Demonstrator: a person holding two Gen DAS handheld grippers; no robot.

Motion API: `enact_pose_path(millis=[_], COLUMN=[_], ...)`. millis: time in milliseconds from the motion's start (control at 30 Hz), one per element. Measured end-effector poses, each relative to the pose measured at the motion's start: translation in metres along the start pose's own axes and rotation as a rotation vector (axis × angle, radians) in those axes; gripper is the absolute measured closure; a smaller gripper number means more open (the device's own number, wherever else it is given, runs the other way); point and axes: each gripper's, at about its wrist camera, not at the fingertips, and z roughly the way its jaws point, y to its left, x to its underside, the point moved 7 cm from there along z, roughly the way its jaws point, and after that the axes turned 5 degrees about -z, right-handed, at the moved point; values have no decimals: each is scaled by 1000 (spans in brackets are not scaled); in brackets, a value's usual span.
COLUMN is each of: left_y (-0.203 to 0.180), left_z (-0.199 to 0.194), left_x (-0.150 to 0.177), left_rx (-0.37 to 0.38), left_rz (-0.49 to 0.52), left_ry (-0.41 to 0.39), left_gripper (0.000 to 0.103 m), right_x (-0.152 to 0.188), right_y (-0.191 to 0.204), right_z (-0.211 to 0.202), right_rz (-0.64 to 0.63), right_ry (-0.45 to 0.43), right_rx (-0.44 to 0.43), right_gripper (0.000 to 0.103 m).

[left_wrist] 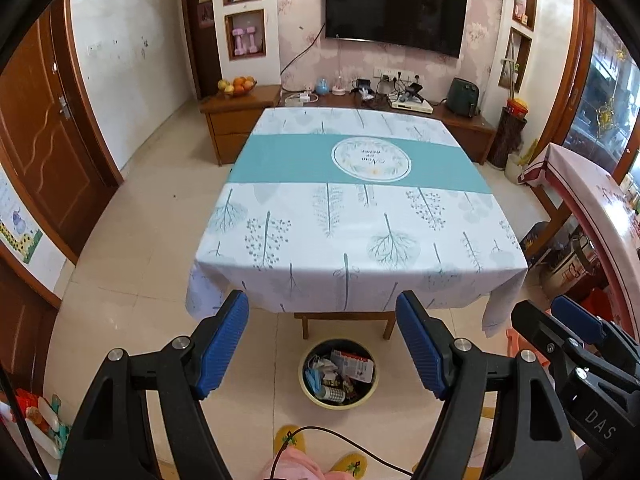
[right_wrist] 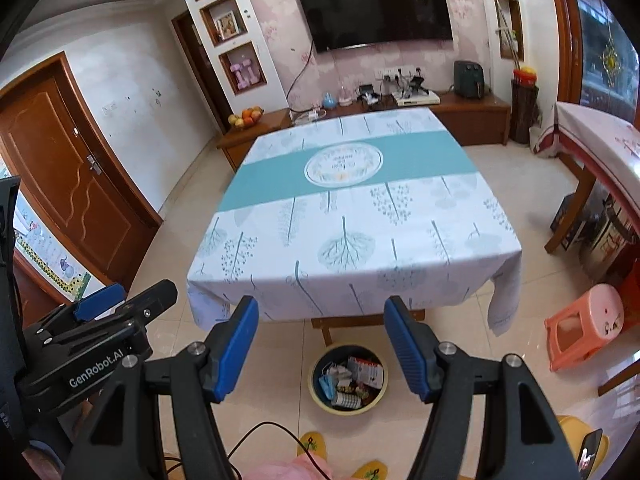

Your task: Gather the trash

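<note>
A round yellow-rimmed waste bin (left_wrist: 308,392) (right_wrist: 385,386) stands on the floor in front of the table, holding a blue face mask (left_wrist: 313,378), a red-and-white carton (left_wrist: 354,364) (right_wrist: 366,370) and other wrappers. My left gripper (left_wrist: 322,304) hangs open above and before the bin, nothing between its blue pads. My right gripper (right_wrist: 321,308) is open too, held alongside; it shows at the right edge of the left wrist view (left_wrist: 560,320). The table (left_wrist: 352,236) (right_wrist: 352,236) wears a white and teal tree-print cloth with nothing lying on it.
A pink plastic stool (right_wrist: 584,326) stands right of the table, beside a second cloth-covered table (right_wrist: 600,152). A wooden sideboard (right_wrist: 472,116) with a fruit bowl (left_wrist: 237,85) and a wall TV (left_wrist: 394,10) lie beyond. Yellow slippers (right_wrist: 312,446) and a black cable (right_wrist: 264,430) are below me.
</note>
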Motion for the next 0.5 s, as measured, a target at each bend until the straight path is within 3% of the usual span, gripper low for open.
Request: enact_pose_path(millis=[500], left_y=[-2], left_z=[-2], left_x=[-16], left_rx=[-2], left_rz=[0], left_ry=[-37], left_gripper=[28], right_x=[-15], right_y=[6], right_z=[-1], right_rz=[-24], right_ry=[-38], right_rx=[14], right_gripper=[37])
